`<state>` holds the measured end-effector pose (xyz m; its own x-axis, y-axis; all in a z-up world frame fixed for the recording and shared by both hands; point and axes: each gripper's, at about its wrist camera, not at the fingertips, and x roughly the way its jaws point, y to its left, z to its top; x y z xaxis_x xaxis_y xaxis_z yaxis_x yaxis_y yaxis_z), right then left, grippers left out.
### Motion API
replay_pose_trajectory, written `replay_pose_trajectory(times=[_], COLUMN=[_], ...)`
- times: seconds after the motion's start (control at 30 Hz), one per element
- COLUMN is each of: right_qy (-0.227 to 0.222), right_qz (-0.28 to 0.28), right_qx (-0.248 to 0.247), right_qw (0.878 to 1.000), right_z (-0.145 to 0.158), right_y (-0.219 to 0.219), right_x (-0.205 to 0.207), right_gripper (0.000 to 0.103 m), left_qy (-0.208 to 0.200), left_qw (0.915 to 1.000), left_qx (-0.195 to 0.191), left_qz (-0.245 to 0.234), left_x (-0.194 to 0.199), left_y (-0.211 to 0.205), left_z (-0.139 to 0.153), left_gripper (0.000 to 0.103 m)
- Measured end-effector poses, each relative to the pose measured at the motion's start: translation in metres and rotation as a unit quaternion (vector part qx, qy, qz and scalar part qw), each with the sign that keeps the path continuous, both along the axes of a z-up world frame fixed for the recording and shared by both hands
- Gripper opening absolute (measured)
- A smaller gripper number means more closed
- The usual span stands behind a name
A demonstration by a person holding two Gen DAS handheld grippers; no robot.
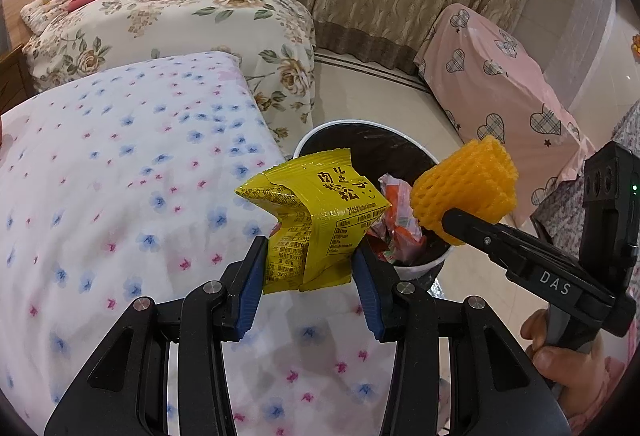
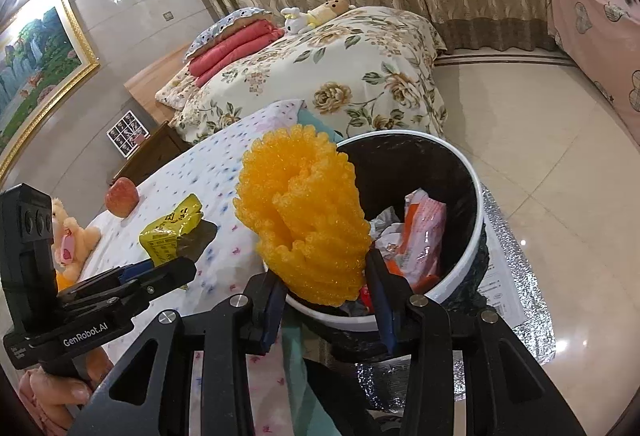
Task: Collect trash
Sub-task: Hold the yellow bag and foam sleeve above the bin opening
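while both pieces of trash are held up near the bin, neither is clearly over its mouth yet, and that is where a miss could come from. the left gripper (image 1: 310, 268) is clenched on the yellow snack wrapper (image 1: 316, 212), pinching only its lower part, so the crinkled upper part flops free above the jaws; in the left wrist view it hangs over the edge of the flowered bed cover (image 1: 120, 176), just beside the near rim of the trash bin (image 1: 416, 144). if it is let go from there, the light foil would likely drop onto the bedding or slip down between bed and bin.

the right gripper (image 2: 324, 290) is grasping the orange foam fruit net (image 2: 308, 216), squeezed between the pads. the net sits at the bin's near rim (image 2: 452, 152), with part of it seeming to overhang the cover. being springy and very light, it may spring back when released, catch on a pad, or bounce off the rim to the tiled floor (image 2: 540, 140).

the bin already holds pink and orange wrappers (image 2: 424, 232), so a bouncy piece landing on that heap could roll out. the two grippers are also close together, and crowding over the opening risks a knock that tips the bin.
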<state>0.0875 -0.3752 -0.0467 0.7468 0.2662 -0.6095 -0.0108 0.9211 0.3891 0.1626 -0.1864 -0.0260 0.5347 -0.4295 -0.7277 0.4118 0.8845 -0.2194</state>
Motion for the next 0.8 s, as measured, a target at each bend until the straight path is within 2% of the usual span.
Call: replay_pose_trajectory(times=[0.8], right_qy=[0.004], right_qz=[-0.01], right_qx=[-0.01], right_qw=[1.0], right_z=[0.0], right_y=[-0.019], right_x=[0.005], right_gripper=[0.039], left_qy=[-0.009], left_qw=[0.9996], left_qx=[0.016], left_qz=[-0.02], left_x=[0.009], left_y=[-0.031], left_z=[0.006], left_gripper=[0.041])
